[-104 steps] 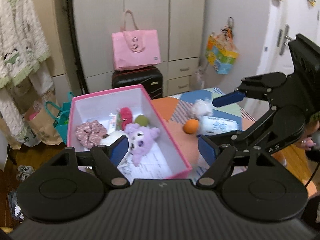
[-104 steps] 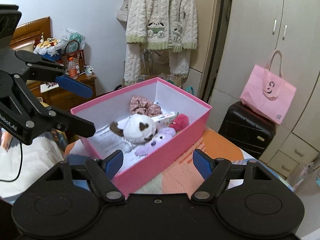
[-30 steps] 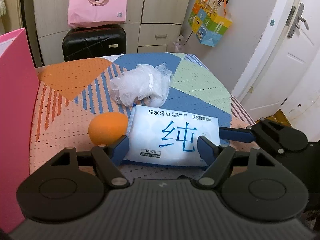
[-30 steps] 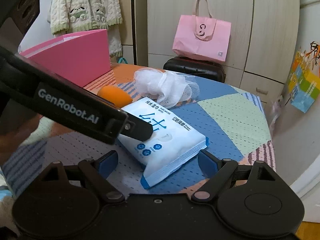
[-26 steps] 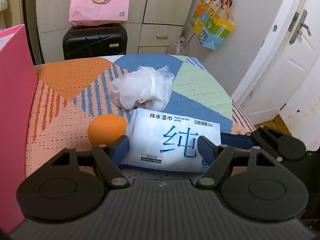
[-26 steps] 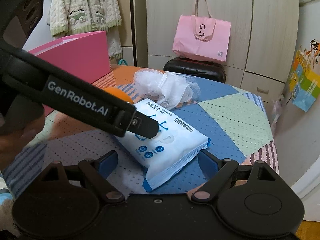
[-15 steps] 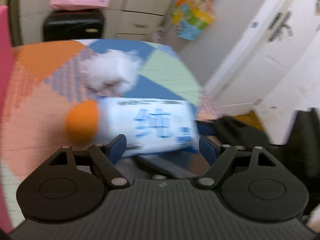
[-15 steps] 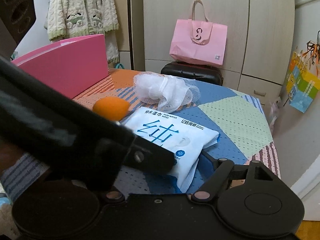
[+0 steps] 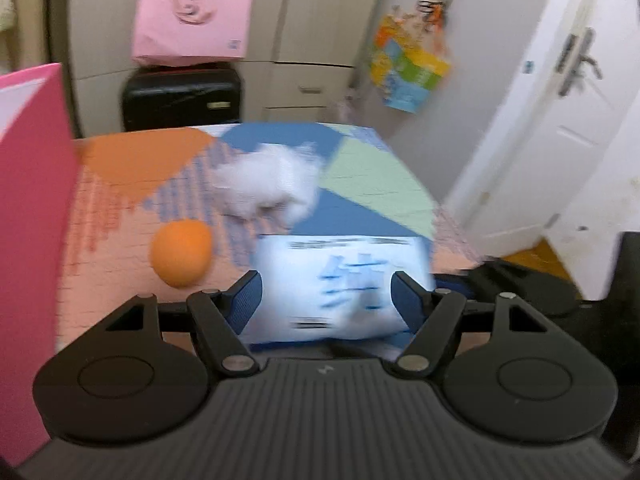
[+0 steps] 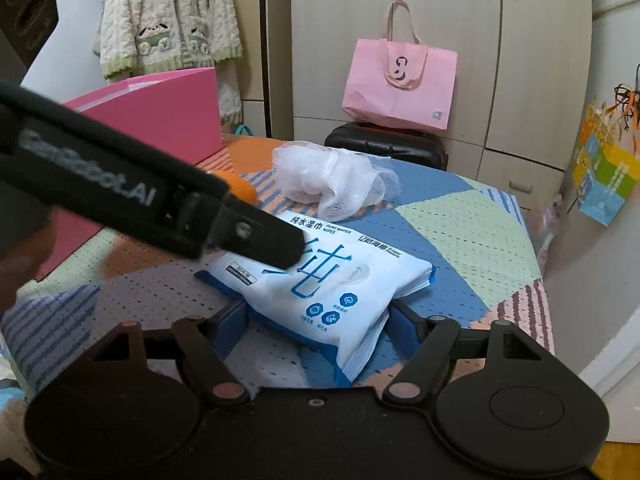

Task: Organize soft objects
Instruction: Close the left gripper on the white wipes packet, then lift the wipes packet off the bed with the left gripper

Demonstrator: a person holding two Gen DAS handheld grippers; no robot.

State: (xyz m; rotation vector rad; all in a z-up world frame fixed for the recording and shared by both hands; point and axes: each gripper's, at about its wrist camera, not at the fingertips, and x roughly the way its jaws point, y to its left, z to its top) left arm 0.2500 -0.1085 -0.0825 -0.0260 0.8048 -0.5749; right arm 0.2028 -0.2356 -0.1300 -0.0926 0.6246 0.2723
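Note:
A white and blue pack of wet wipes (image 10: 328, 276) lies on the patterned table cover (image 10: 460, 220). My right gripper (image 10: 318, 326) has its jaws around the pack's near end, pads touching both sides. My left gripper (image 9: 326, 296) is open with the same pack (image 9: 340, 284) between its fingers; its arm crosses the right wrist view over the pack. A white mesh bath puff (image 10: 336, 178) and an orange ball (image 9: 182, 252) lie behind the pack. The pink box (image 9: 28, 220) stands at the left. The left wrist view is blurred.
A black suitcase (image 10: 386, 144) with a pink tote bag (image 10: 400, 84) stands behind the table by the wardrobe. A colourful bag (image 9: 412, 68) hangs on the wall, and a white door (image 9: 560, 120) is to the right. The table edge (image 10: 548, 320) runs close on the right.
Both grippers moved from the pink box to the wipes pack. My right gripper's jaws closed in around the pack's near end. My left gripper swung over the pack and is still moving.

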